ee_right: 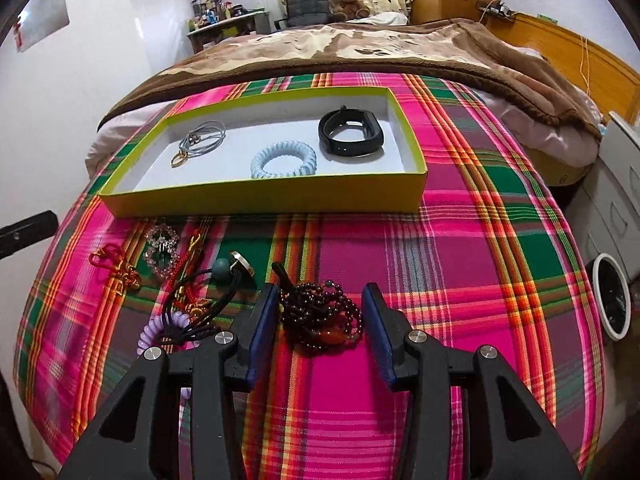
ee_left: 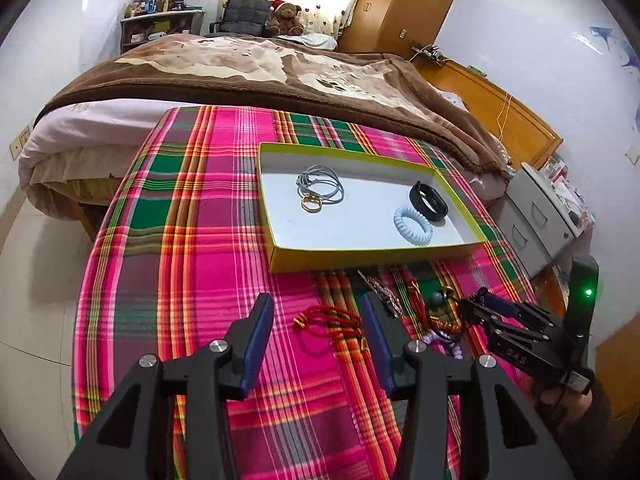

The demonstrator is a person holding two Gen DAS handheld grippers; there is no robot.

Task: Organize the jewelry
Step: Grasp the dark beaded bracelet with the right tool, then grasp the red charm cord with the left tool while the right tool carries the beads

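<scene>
A yellow-green tray (ee_left: 360,258) (ee_right: 260,198) sits on the plaid cloth. It holds grey cord loops with a gold ring (ee_left: 320,188), a pale blue spiral tie (ee_right: 284,160) and a black wristband (ee_right: 352,134). My left gripper (ee_left: 316,320) is open over a red cord bracelet (ee_left: 332,322) that lies on the cloth. My right gripper (ee_right: 320,314) (ee_left: 476,300) is open, its blue pads (ee_right: 262,320) either side of a dark red bead bracelet (ee_right: 320,316) resting on the cloth, not squeezed.
Loose pieces lie left of the beads: a crystal ornament (ee_right: 162,248), red knotted cord (ee_right: 114,268), a green bead on black cord (ee_right: 221,268) and a purple spiral tie (ee_right: 160,330). A bed with a brown blanket (ee_left: 280,76) is behind; white drawers (ee_left: 536,216) stand right.
</scene>
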